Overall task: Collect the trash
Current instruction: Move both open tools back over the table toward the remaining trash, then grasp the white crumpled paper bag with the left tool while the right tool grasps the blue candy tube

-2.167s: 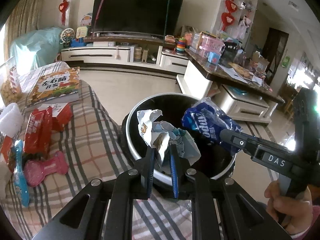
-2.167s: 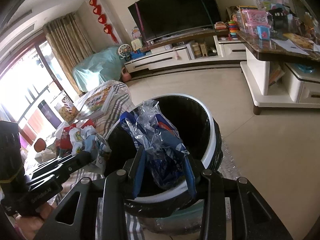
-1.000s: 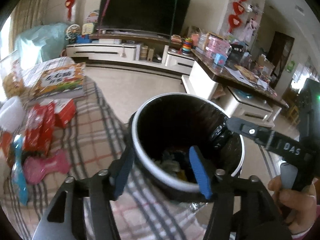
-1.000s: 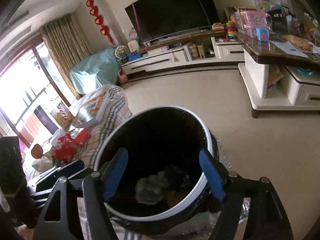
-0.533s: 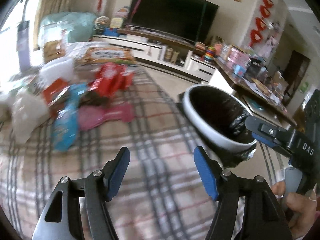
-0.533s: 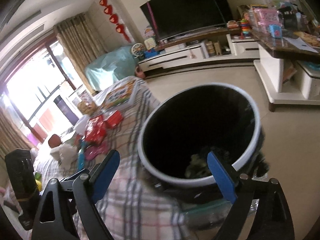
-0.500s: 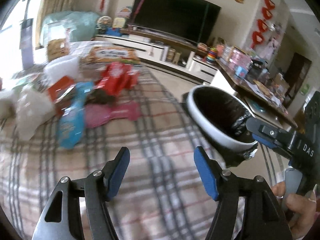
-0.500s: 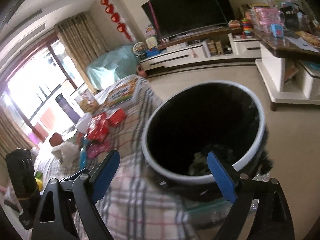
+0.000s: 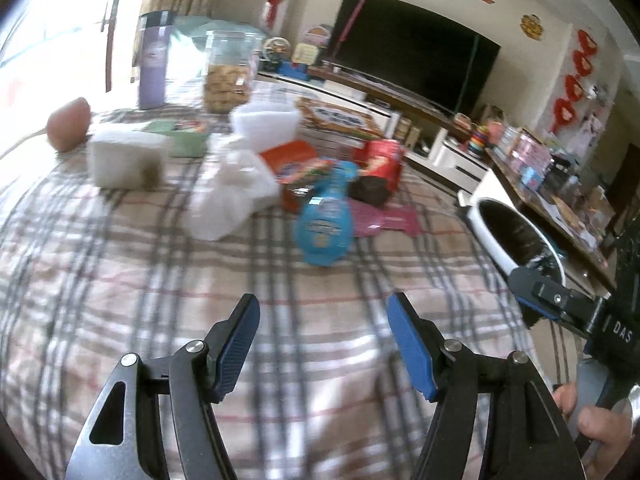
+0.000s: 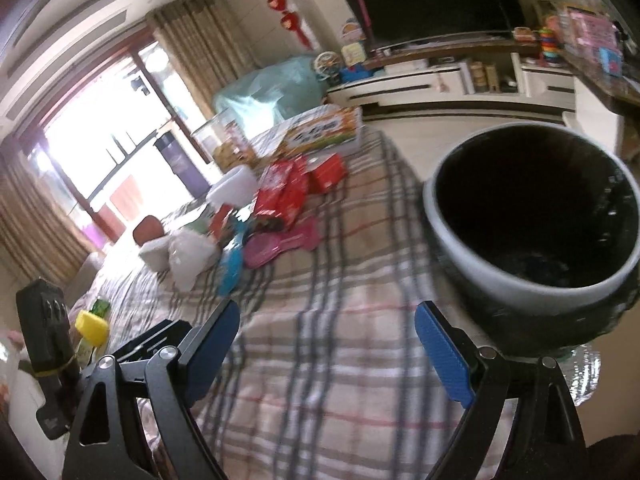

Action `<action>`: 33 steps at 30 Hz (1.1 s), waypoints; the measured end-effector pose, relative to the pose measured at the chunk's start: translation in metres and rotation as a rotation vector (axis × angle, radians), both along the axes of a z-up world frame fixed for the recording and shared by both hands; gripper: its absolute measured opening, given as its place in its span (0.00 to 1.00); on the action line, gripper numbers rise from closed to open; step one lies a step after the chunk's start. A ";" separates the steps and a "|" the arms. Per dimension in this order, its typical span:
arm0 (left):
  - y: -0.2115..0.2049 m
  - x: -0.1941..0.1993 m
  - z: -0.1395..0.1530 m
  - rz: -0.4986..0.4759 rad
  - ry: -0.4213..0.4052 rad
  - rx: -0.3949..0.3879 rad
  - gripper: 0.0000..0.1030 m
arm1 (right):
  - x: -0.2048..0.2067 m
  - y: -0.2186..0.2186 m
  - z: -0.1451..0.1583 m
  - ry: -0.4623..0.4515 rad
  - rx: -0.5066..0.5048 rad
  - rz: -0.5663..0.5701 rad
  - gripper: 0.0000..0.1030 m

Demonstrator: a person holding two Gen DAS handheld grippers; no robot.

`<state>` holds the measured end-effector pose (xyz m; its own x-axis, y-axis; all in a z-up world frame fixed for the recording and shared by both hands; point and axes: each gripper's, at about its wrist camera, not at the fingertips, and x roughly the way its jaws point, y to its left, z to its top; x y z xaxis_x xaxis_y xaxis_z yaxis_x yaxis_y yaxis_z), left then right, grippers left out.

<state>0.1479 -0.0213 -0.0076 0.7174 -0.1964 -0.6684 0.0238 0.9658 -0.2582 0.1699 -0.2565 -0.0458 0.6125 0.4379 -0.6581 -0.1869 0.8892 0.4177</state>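
Note:
Trash lies on a plaid tablecloth (image 9: 120, 248): a blue wrapper (image 9: 326, 232), a pink wrapper (image 9: 384, 220), red packets (image 9: 380, 160) and a white crumpled bag (image 9: 232, 200). My left gripper (image 9: 324, 336) is open and empty above bare cloth, short of the blue wrapper. The bin (image 9: 516, 236) with a white rim and black liner stands at the table's right edge. My right gripper (image 10: 328, 344) is open and empty, left of the bin (image 10: 536, 216). The same pile shows in the right wrist view, with the blue wrapper (image 10: 232, 264) and pink wrapper (image 10: 280, 244).
A white box (image 9: 124, 160), a cookie jar (image 9: 228, 76), a purple tumbler (image 9: 152, 64), a white bowl (image 9: 264, 124) and a book (image 10: 320, 128) stand further back. A yellow-capped bottle (image 10: 92, 328) is at the near left. A TV (image 9: 408, 60) and cabinets lie beyond.
Both grippers let their wrappers fall into the bin and opened. Both have since swung left, away from the bin and over the tablecloth toward the trash pile.

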 end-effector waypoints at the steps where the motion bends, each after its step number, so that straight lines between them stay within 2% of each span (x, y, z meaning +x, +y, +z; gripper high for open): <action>1: 0.007 -0.002 0.000 0.009 0.000 0.000 0.64 | 0.000 0.006 -0.001 0.001 -0.002 0.009 0.88; 10: 0.049 0.002 0.000 0.070 0.020 0.000 0.64 | 0.008 0.053 -0.008 0.018 -0.008 0.075 0.88; 17: 0.066 0.038 -0.003 0.032 0.035 0.004 0.64 | 0.021 0.086 -0.017 0.023 -0.022 0.109 0.86; 22: 0.070 0.064 -0.006 -0.010 0.038 0.037 0.64 | 0.031 0.101 -0.020 0.026 -0.022 0.130 0.74; 29: 0.070 0.096 -0.014 -0.079 0.043 0.059 0.62 | 0.047 0.115 -0.028 0.058 -0.013 0.136 0.66; 31: 0.071 0.104 -0.019 -0.089 0.048 0.058 0.60 | 0.051 0.117 -0.031 0.069 -0.010 0.138 0.62; 33: 0.071 0.111 -0.025 -0.106 0.065 0.047 0.44 | 0.055 0.121 -0.033 0.083 -0.010 0.145 0.58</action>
